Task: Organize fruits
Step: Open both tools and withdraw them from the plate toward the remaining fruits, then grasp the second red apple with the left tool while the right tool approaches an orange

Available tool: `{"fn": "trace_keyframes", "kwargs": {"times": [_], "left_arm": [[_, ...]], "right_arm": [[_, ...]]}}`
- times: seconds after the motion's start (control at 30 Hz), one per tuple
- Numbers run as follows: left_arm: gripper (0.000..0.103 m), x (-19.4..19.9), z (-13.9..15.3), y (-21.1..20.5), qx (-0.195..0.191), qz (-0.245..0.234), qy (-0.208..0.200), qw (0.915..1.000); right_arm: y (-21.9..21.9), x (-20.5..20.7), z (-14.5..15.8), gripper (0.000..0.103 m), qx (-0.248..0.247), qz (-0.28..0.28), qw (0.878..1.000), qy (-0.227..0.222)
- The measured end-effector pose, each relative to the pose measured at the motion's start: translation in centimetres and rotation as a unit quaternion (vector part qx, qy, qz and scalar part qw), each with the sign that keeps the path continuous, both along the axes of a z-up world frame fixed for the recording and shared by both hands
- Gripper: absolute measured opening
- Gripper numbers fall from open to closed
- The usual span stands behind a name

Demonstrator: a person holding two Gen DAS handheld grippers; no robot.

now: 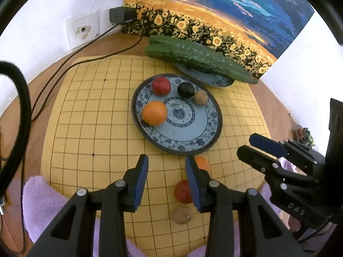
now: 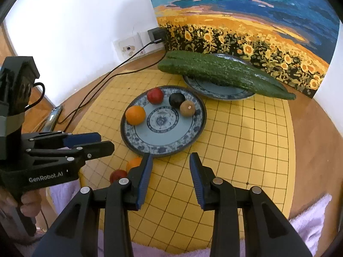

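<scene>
Both the left gripper [image 1: 166, 178] and right gripper [image 2: 171, 178] have fingers wide apart, empty. Three small fruits lie just before the plate [image 1: 211, 138]: orange [image 1: 202, 163], tomato [image 1: 182, 191], kiwi [image 1: 182, 215]. They look light, round and prone to roll; the tomato seems soft, so pinch across its middle.

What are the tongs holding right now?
Nothing. The left tongs and right tongs are both open and empty, with only the yellow board showing between them.

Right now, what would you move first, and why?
Probably lower the open left gripper toward the loose orange by its right finger. Three fruits still lie on the board, off the plate, and that orange looks nearest the plate. Both grippers are empty.
</scene>
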State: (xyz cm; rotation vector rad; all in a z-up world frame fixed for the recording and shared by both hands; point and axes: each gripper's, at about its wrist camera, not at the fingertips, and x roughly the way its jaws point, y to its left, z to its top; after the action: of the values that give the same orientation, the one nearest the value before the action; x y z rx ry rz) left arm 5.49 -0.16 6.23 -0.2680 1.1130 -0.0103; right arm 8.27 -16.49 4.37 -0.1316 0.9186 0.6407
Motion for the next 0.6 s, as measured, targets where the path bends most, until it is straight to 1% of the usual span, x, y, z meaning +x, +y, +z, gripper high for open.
{"fn": "trace_keyframes", "kwargs": {"times": [0.23, 0.33, 0.6], "left_arm": [[0.037, -0.7, -0.6, -0.3, 0.000, -0.004, 0.014, 0.9999], [0.037, -1.2, -0.8, -0.5, -0.007, -0.011, 0.020, 0.9997], [0.037, -1.8, -1.3, -1.4, -0.004, -0.036, 0.037, 0.9987]], "right_arm": [[-0.7, -0.5, -0.7, 0.037, -0.001, -0.007, 1.000, 0.010], [-1.0, -0.5, -1.1, 0.037, 0.000, -0.011, 1.000, 0.018], [-1.2, -0.6, -1.8, 0.037, 0.001, -0.013, 1.000, 0.028]]}}
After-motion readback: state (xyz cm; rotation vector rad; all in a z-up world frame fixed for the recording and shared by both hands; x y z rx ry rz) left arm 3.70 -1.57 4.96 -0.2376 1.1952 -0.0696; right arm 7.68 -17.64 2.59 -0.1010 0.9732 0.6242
